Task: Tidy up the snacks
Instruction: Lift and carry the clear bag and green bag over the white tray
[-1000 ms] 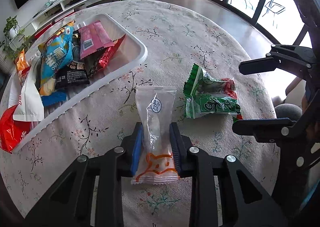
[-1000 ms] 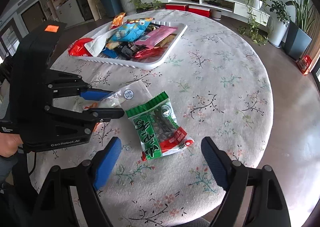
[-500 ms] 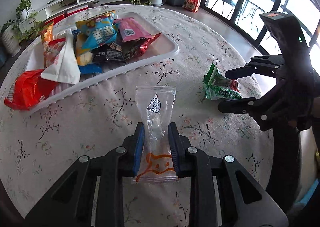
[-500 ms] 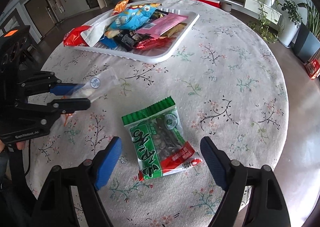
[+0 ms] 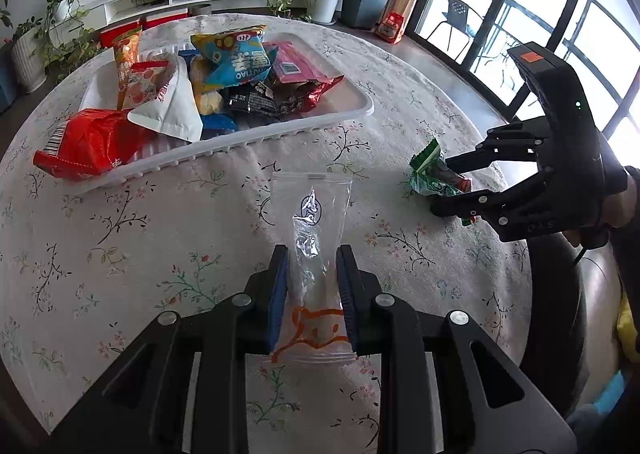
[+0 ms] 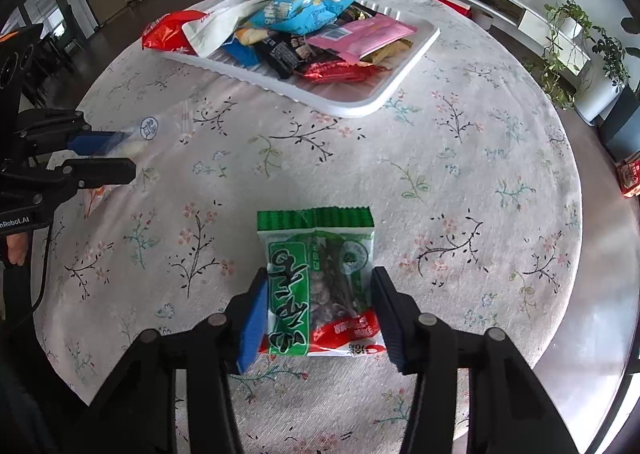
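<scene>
My left gripper is shut on a clear snack packet with an orange drawing, held upright above the flowered tablecloth. From the right wrist view, that gripper is at the far left with the clear packet sticking out. My right gripper points down over a green snack packet on the cloth. Its jaws are closing, and the blue pads meet the packet's two long edges. The left wrist view has the right gripper at the right, around the green packet.
A white tray piled with several snack bags sits at the far side of the round table; its near corner rim faces me. A hand holds each gripper. Potted plants, a low white shelf and glass doors ring the table.
The right gripper's jaws have narrowed from wide open onto the green packet and dropped a little. My left gripper carried the clear packet sideways, away from the green one.
</scene>
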The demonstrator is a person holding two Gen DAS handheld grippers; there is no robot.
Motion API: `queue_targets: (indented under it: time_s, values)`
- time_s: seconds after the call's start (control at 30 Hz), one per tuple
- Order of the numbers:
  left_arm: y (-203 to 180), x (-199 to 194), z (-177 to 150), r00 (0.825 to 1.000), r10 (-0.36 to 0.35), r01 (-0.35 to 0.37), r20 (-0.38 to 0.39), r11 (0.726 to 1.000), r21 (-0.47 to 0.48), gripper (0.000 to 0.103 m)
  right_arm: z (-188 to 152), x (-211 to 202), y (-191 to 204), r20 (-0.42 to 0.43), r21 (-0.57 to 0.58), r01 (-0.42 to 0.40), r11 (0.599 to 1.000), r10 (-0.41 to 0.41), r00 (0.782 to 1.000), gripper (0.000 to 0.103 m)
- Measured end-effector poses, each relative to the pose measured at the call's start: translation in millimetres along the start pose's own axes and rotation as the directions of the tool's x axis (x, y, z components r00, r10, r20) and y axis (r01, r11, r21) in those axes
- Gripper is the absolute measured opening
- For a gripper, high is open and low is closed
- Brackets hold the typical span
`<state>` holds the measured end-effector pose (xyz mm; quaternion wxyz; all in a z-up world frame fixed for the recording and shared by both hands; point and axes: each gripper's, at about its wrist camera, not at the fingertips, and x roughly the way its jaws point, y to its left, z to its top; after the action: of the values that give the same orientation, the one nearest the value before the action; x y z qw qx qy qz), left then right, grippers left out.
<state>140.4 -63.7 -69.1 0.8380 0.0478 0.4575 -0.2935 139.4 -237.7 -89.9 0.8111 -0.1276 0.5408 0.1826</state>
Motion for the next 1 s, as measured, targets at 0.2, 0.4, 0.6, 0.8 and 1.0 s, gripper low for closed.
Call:
queue_targets:
  time_s: [0.2, 0.4, 0.6, 0.8, 1.0]
  values:
    - [8, -16, -2, 0.999, -0.001, 0.002, 0.034, 1.0, -0.027, 0.022, 3, -3, 0, 0.012, 0.03, -0.02, 0.999, 0.02, 1.0, 0.037]
    - [21, -36, -2, 0.997, -0.009, 0.015, 0.078, 0.998, -0.065, 0.022, -2, -10, -5, 0.05, 0.091, -0.043, 0.995, 0.039, 0.998, 0.032]
    - [42, -67, 13, 0.99, -0.002, 0.017, 0.141, 0.995, -0.101, 0.022, 1, -32, -10, 0.142, 0.168, -0.126, 0.978, 0.103, 0.985, 0.028]
    - [74, -90, 45, 0.981, 0.054, -0.033, 0.185, 0.993, -0.114, 0.022, 32, -62, -13, 0.267, 0.214, -0.241, 0.946, 0.181, 0.947, 0.028]
    - [112, -88, 90, 0.98, 0.093, -0.071, 0.175, 0.989, -0.128, 0.022, 84, -81, -10, 0.361, 0.246, -0.314, 0.917, 0.214, 0.908, 0.028]
